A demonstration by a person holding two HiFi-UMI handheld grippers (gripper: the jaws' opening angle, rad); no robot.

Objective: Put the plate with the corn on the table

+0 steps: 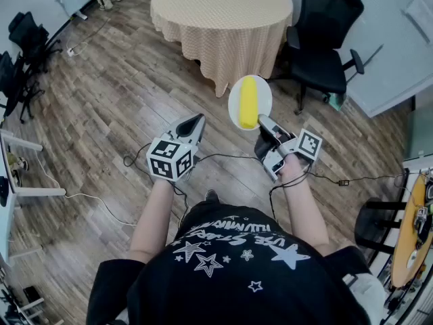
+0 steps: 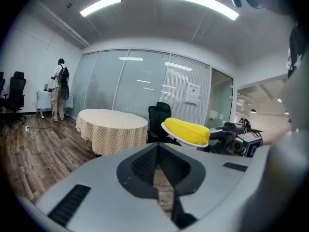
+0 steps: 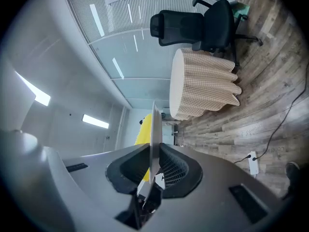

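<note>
Carrying is judged to be the step in hand, since the plate is held in the air and the table is not yet reached. At the left, the left gripper (image 1: 195, 122) is kept over the floor with its jaws pressed together on nothing. To its right, the white plate (image 1: 237, 107) is pinched at its near rim by the jaws of the right gripper (image 1: 262, 122). The corn (image 1: 249, 102) is laid along the middle of the plate and is not touched by the jaws. The plate is held roughly level, well apart from the round table (image 1: 223, 5) with the checked cloth.

For the next move, a walk forward is probably needed. Then the plate must be brought over the near edge of the table and lowered flat, so that the corn is not rolled off. Open wooden floor is seen between the person and the table. A thin cable (image 1: 223, 156) is lying there and could be stepped on. At the right of the table, a black office chair (image 1: 323, 42) is standing close to the cloth, so the left part of the near edge is judged freer.
</note>
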